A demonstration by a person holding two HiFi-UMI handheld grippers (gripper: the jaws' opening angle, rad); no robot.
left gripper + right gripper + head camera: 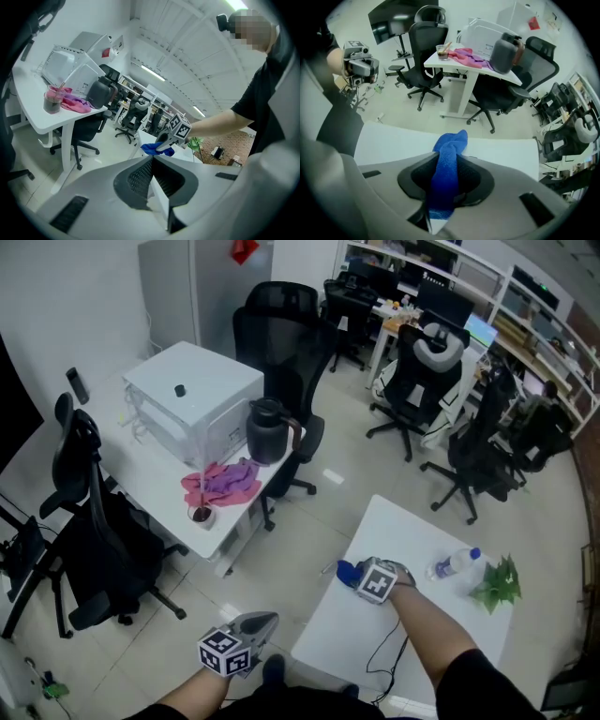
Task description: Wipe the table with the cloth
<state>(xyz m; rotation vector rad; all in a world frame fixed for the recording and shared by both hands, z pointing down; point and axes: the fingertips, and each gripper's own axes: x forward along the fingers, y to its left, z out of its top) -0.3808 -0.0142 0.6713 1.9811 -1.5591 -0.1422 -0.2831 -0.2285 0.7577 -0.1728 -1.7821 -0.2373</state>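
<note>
Right gripper (446, 165): fingers are clamping the bunched blue cloth (449, 150).
Cloth: is hanging over the desk's (403, 624) 9 o'clock edge.
Left gripper (152, 164): fingers are pressing together, empty, off the desk.
Technique: pressing flat and sweeping toward 3 o'clock is looking best, sparing the bottle (457, 563).

The blue cloth (448, 154) is seen to be a soft terry weave, nappy and matt. The shell of the right gripper (446, 174) is moulded in smooth, matt grey plastic, and its fingers (472, 180) are faced with a dark, finely gridded lining. The same dark grid texture is shown on the fingers (139, 177) of the left gripper (152, 160). The white surface (412, 540) is smooth, with a dull sheen. The water bottle (456, 564) is of clear, glossy plastic. The floor (337, 465) is laid in pale polished tiles. On the other desk (155, 479), also smooth and white, a pink cloth (223, 482) of crumpled fabric and a whitish, partly translucent plastic box (192, 395) are seen.
</note>
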